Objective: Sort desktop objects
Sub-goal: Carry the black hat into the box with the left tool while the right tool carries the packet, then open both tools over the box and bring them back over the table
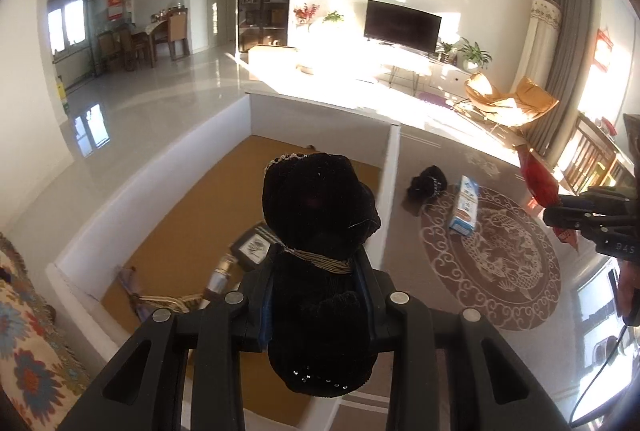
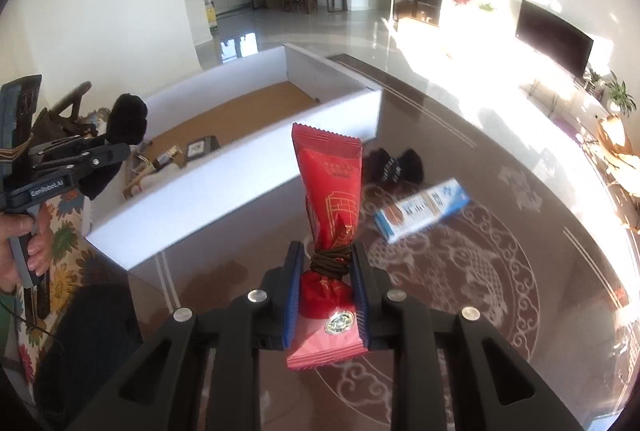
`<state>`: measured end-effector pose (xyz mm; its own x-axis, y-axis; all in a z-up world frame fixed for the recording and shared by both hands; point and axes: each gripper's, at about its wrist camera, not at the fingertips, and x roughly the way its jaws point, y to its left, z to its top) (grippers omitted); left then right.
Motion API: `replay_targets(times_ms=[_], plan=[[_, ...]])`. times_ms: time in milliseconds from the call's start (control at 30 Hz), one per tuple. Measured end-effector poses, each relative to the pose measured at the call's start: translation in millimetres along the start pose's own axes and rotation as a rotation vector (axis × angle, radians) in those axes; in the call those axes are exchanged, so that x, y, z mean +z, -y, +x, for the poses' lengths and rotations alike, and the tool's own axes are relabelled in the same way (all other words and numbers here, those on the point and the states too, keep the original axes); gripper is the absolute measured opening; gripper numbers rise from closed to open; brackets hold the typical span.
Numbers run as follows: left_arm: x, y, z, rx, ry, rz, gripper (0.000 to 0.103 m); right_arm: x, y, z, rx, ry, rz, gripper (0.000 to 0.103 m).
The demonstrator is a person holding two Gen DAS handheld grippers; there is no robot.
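The brown table with the pale round dragon pattern (image 2: 480,295) fills the lower right of both views, and it carries the large white-walled box with a tan cardboard floor (image 1: 390,167), which takes the centre left of my left view and the upper left of my right one. That box looks to be my sorting bin: a small dark framed picture (image 1: 252,247), a little glass bottle (image 1: 218,277) and some gold cord (image 1: 168,301) already lie on its floor.

My left gripper (image 1: 320,263) is clamped tight on a black velvet drawstring pouch (image 1: 320,203), pinched just at its gold-tied neck so the bulk hangs free above the box floor, at the centre of the frame; I judge it ready to be let go there.

My right gripper (image 2: 326,263) is closed on a red foil packet bound with dark cord (image 2: 328,191), gripped at the tied waist where it is narrowest, over the table outside the box wall.

Not yet sorted, on the table right of the box: a blue-and-white flat carton (image 2: 424,213) and, near it, a small black fabric piece with white lettering (image 2: 394,165).
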<state>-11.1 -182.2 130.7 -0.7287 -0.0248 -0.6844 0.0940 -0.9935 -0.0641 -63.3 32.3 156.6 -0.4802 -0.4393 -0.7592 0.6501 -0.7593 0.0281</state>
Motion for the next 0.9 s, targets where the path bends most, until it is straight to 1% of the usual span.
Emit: replay_targets(times_ms=[100,200,300,367,467,500,533,567,600,633,667,733,767,833,900], plan=[[13,-51,23,0.090,-0.059,-0.045,0.033,46,-46,21,0.110,0.037,-0.015,0.024],[16,-92,49,0.146,-0.119,-0.105,0.033,78,-97,51,0.233,0.050,-0.010,0.024],[9,-119,74,0.162,-0.185,-0.155,0.033,92,-149,87,0.323,0.022,-0.038,0.024],[4,-129,90,0.174,-0.239,-0.165,0.034,91,-178,114,0.359,-0.024,-0.062,0.024],[-4,-137,108,0.212,-0.316,-0.173,0.045,81,-210,154,0.385,-0.118,-0.113,0.025],[-6,-137,110,0.223,-0.319,-0.176,0.056,76,-217,166,0.398,-0.153,-0.126,0.027],[-9,-139,109,0.236,-0.310,-0.182,0.071,73,-222,176,0.405,-0.182,-0.134,0.033],[-11,-140,106,0.253,-0.293,-0.188,0.077,70,-224,183,0.409,-0.199,-0.139,0.051],[-12,-140,103,0.267,-0.270,-0.194,0.082,68,-224,187,0.413,-0.202,-0.143,0.061],[-14,-138,100,0.272,-0.253,-0.199,0.083,67,-222,187,0.413,-0.186,-0.144,0.075],[-16,-138,97,0.276,-0.244,-0.205,0.083,66,-220,183,0.410,-0.159,-0.140,0.079],[-18,-133,90,0.295,-0.221,-0.217,0.083,65,-213,176,0.407,-0.123,-0.132,0.079],[-19,-129,83,0.304,-0.199,-0.220,0.083,64,-206,169,0.401,-0.101,-0.123,0.079],[-17,-113,65,0.303,-0.128,-0.212,0.083,61,-189,148,0.369,-0.026,-0.104,0.080],[-14,-91,45,0.271,-0.062,-0.190,0.083,50,-164,122,0.317,0.064,-0.076,0.090]])
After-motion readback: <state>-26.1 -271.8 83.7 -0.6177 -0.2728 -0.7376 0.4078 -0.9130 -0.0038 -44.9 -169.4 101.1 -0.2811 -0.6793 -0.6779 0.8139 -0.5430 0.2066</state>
